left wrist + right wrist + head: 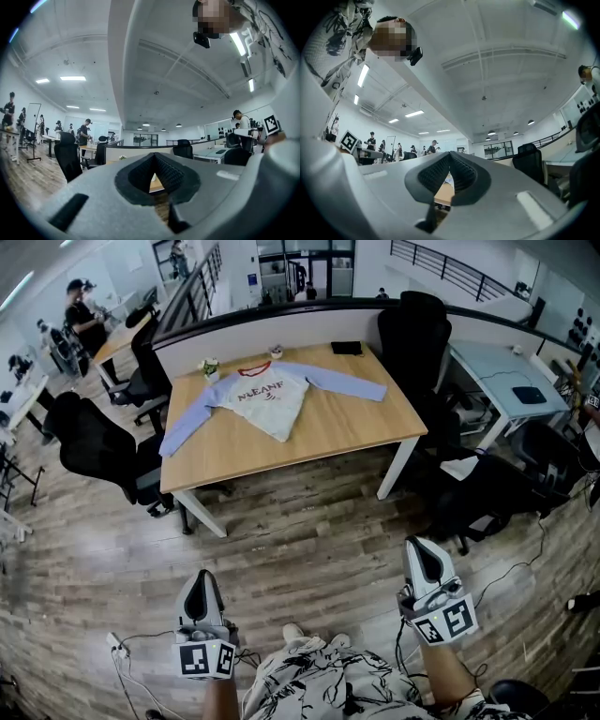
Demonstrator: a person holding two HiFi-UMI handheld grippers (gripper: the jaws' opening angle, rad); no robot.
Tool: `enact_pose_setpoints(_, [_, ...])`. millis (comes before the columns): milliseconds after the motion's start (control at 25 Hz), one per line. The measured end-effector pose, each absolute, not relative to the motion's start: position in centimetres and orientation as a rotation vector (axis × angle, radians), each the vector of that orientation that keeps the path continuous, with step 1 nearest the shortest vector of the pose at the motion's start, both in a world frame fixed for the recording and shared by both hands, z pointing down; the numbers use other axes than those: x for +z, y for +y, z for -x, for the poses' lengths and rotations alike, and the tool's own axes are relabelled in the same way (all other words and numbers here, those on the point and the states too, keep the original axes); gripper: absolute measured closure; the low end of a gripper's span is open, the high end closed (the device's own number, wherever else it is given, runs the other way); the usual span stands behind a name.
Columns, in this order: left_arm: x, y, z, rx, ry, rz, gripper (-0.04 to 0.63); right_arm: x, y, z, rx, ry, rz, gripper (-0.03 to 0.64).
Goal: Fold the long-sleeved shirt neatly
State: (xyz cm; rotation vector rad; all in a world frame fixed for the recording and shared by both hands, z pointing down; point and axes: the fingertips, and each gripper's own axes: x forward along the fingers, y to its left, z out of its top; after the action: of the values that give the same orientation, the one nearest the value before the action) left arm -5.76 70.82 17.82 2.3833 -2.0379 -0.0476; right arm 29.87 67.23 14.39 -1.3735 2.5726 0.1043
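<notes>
Wood-topped bench with white legs (349, 432) stands well ahead of the person. Both claws hang short of it over the plank floor (309, 521).

White long-sleeved shirt w/ lilac sleeves and red collar (270, 397) lies flat, front up, on the bench's far-left part, sleeves spread. Left claw (200, 585) and right claw (422, 554) both have jaws pressed together, nothing between them.

Risks:
- One cuff sits right at the bench's left edge, maybe overhanging; can't tell. A tug on the body would prob drag it off.
- Small potted plant (210, 367) is just beside the shirt's shoulder near the bench's far-left corner. Sweeping that sleeve inward could tip it.
- Jaws need opening before any pinch, else they just shove and rumple the cloth.
- Cables (141, 645) lie on the floor on the bench's near side, by the person's feet, so there's a trip risk.

Room:
- Bench's near half is bare, enough for the folds.
- Small black flat item (346, 348) at the bench's far edge is apart from the shirt.
- Black office chairs (98, 451) crowd the bench's left side, so approach from its open near side.
</notes>
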Motion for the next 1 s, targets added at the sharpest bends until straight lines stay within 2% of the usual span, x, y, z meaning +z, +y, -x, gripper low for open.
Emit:
enact_pose_setpoints(200, [17.9, 70.9, 5.7, 0.029, -2.073, -2.408, 0.576, 14.7, 67.2, -29.4, 0.122, 2.603, 1.389, 0.611])
enact_pose_setpoints(280, [18.0, 70.9, 5.9, 0.039, -2.089, -2.403, 0.504, 14.9, 67.2, -29.2, 0.112, 2.608, 1.388, 0.554])
enact_pose_setpoints(400, [17.8, 70.9, 6.1, 0.034, -2.098, -2.402, 0.433, 14.9, 67.1, -29.1, 0.093, 2.609, 1.377, 0.477])
enact_pose_setpoints(480, [17.7, 70.9, 6.3, 0.027, -2.114, -2.401, 0.383, 14.9, 67.0, -29.0, 0.081, 2.606, 1.363, 0.389])
enact_pose_setpoints(560, [17.6, 70.9, 6.7, 0.019, -2.141, -2.387, 0.326, 14.9, 66.9, -28.9, 0.068, 2.601, 1.351, 0.344])
enact_pose_setpoints(680, [17.7, 70.6, 7.4, -0.021, -2.160, -2.350, 0.146, 15.2, 66.6, -28.7, 0.039, 2.596, 1.345, 0.251])
enact_pose_setpoints(720, [17.8, 70.4, 7.5, -0.023, -2.157, -2.345, 0.114, 15.3, 66.4, -28.7, 0.029, 2.595, 1.346, 0.217])
enact_pose_setpoints(800, [18.1, 70.1, 7.6, -0.013, -2.143, -2.348, 0.092, 15.5, 66.1, -28.4, 0.018, 2.601, 1.346, 0.170])
enact_pose_setpoints(1000, [18.3, 69.1, 8.4, -0.041, -2.127, -2.346, 0.033, 15.8, 65.3, -26.9, 0.038, 2.633, 1.340, 0.129])
